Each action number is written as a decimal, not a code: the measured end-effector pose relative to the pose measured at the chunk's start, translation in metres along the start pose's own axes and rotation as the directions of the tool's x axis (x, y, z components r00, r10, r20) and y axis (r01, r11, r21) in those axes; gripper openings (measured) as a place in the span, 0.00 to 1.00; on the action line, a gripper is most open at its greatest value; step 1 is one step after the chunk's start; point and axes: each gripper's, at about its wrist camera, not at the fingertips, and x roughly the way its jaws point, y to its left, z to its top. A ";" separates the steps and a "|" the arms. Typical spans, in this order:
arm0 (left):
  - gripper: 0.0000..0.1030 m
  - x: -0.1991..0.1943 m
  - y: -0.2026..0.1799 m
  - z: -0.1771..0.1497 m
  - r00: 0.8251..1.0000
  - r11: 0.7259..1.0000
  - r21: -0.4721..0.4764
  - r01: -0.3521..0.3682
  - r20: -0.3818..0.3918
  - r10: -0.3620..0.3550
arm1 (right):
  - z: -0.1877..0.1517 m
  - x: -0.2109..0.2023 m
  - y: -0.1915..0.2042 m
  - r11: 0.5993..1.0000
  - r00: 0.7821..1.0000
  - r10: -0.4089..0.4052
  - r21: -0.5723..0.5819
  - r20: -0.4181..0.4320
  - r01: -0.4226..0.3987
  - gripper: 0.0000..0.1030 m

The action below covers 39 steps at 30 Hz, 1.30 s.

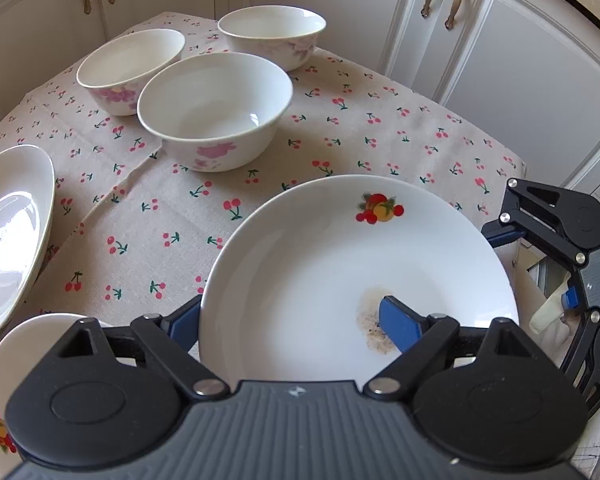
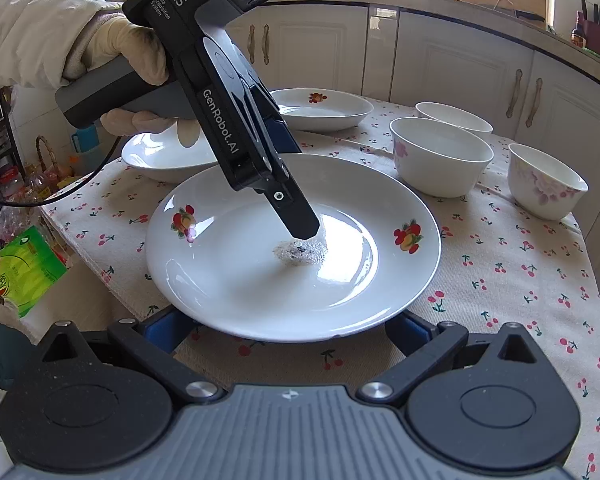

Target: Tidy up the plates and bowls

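A white plate with fruit decals (image 1: 340, 264) (image 2: 260, 280) lies near the table's front edge, a dark smudge at its centre. My left gripper (image 1: 296, 324) is open around the plate's left rim: one blue finger (image 1: 400, 324) rests inside on the smudge, the other (image 1: 184, 320) is outside the rim. It also shows in the right wrist view (image 2: 304, 228). My right gripper (image 2: 288, 328) is open, its fingers under the plate's near rim, and shows in the left wrist view (image 1: 500, 232). Three floral bowls (image 1: 216, 108) (image 2: 440, 156) stand behind.
Two more white plates (image 1: 12, 232) (image 2: 320, 108) lie on the cherry-print tablecloth (image 1: 340, 128), another plate (image 1: 28, 344) at the near left. White cabinets (image 1: 520, 60) surround the table. A green packet (image 2: 24, 268) lies off the table's left.
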 end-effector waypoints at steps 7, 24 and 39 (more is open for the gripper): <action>0.87 0.000 0.001 0.001 1.000 1.000 -0.009 0.005 -0.002 -0.005 | 0.002 0.000 -0.001 1.000 1.000 0.005 -0.004 -0.009 -0.005 1.00; 0.87 0.004 0.006 0.003 0.999 1.000 -0.007 0.027 -0.018 -0.027 | 0.002 0.002 -0.004 1.000 1.000 0.011 -0.010 -0.009 -0.011 1.00; 0.86 -0.003 0.009 0.006 0.999 0.999 -0.033 0.039 0.005 -0.039 | 0.009 -0.001 -0.009 1.000 0.999 0.027 -0.002 -0.018 -0.027 1.00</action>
